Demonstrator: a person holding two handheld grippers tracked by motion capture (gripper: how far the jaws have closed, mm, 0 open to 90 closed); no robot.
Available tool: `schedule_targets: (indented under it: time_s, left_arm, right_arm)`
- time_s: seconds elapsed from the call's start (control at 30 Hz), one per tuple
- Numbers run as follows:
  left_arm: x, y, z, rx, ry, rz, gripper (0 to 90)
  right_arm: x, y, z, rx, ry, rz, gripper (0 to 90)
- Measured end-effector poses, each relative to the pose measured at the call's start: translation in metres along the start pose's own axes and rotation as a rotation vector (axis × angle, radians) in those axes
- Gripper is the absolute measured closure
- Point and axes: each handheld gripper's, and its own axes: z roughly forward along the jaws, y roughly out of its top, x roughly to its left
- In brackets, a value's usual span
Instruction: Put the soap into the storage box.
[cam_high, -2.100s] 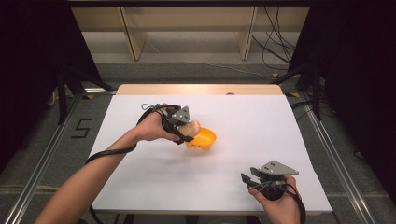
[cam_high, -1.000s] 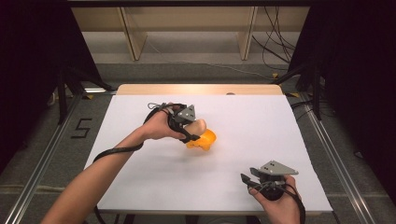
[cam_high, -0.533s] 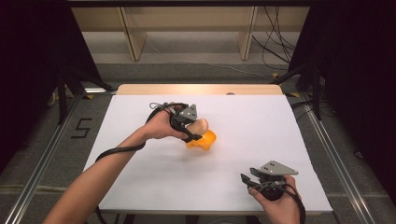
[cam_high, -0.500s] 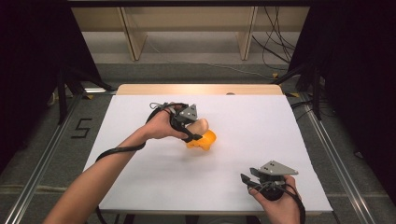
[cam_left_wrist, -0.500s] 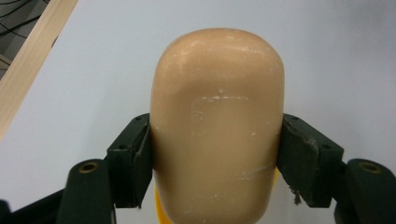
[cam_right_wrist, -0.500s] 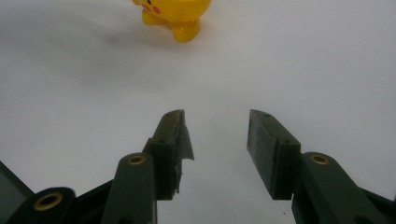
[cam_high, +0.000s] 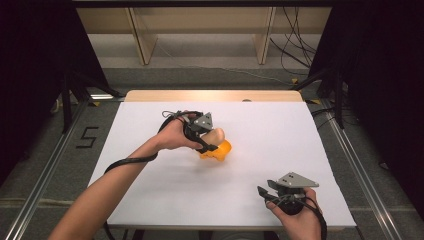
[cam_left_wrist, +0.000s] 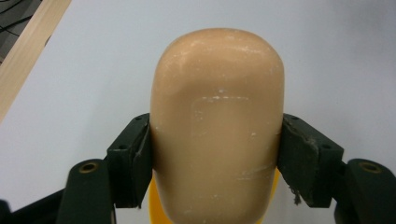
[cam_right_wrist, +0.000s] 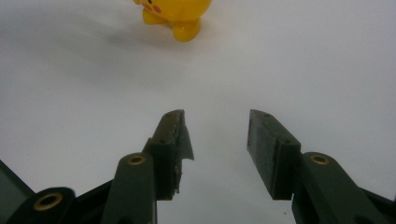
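Left tongs (cam_left_wrist: 217, 144) around scuffed tan-and-yellow toy (cam_left_wrist: 218, 121)

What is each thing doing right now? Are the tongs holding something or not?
Left tongs: shut on the tan rounded piece, pads pressing both its sides.
Tan rounded piece: gripped, sitting atop the yellow toy.
Yellow toy: on the white table, under the tan piece.
Right tongs: open, holding nothing.
White table: bare around the toy.
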Motion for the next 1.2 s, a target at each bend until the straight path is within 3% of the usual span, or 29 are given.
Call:
schedule_targets:
  time_s: [0.6,0.9,1.17,1.2]
  left_arm:
    - [0.003,-0.004,0.007,0.025,-0.012,-0.013,32.3]
    - [0.002,-0.004,0.01,0.035,-0.013,-0.028,32.3]
    - [0.003,-0.003,0.012,0.046,-0.022,-0.033,32.2]
    - [0.002,-0.003,0.013,0.047,-0.021,-0.047,32.2]
  right_arm:
    - [-0.001,0.0,0.0,-0.005,-0.01,-0.017,56.5]
    - [0.003,0.0,0.0,0.015,0.004,0.025,56.5]
    - [0.003,0.0,0.0,0.008,0.005,0.02,56.4]
    - [0.001,0.0,0.0,0.002,0.005,-0.002,56.4]
